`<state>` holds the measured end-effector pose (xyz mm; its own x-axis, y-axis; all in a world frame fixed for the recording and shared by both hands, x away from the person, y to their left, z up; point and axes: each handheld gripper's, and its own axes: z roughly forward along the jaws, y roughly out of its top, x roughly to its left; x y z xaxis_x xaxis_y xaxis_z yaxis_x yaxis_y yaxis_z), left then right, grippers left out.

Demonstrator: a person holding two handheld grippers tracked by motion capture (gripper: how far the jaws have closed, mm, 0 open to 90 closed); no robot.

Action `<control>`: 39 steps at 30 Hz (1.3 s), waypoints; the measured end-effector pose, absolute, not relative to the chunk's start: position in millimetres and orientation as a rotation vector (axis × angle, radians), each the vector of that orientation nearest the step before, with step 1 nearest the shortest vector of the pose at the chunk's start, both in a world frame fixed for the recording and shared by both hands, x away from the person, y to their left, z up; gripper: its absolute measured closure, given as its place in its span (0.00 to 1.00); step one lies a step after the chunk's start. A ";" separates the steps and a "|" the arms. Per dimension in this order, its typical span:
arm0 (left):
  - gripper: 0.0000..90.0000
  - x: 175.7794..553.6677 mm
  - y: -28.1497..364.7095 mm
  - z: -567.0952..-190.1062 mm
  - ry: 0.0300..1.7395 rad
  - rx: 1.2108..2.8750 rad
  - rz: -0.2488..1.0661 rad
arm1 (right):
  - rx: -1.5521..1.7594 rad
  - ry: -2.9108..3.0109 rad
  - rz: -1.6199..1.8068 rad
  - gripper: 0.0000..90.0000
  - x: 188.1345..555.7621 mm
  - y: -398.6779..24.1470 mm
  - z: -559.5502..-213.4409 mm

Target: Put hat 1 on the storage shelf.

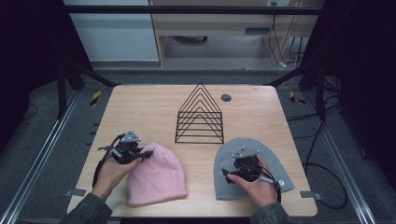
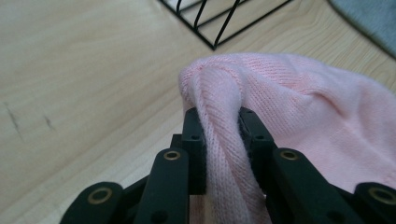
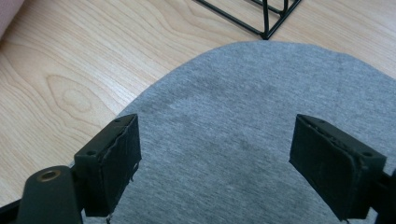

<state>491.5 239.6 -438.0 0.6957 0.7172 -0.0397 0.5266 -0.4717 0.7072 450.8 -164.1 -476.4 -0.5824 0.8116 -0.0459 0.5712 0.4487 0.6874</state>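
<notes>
A pink knit hat lies flat at the front left of the wooden table. My left gripper is at the hat's upper left edge. In the left gripper view its black jaws are shut on a raised fold of the pink hat. A grey hat lies at the front right. My right gripper rests over it, held by a hand. In the right gripper view its jaws stand wide open above the flat grey hat, with nothing pinched between the pads.
A black wire rack of triangular frames stands upright at the table's middle, behind both hats; its base corner shows as the rack in the left gripper view. A small dark round disc sits at the back. Bare wood surrounds the hats.
</notes>
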 end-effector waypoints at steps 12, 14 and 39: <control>0.84 467.3 222.6 -387.0 0.772 2.135 0.446 | 1.155 2.305 0.963 0.22 449.4 -163.4 -472.8; 0.84 465.1 220.8 -378.2 0.752 2.130 0.461 | 1.153 2.300 0.970 0.23 448.6 -163.0 -472.2; 0.84 485.2 226.6 -293.7 0.655 2.037 0.576 | 0.961 2.312 1.191 0.37 452.9 -108.6 -412.9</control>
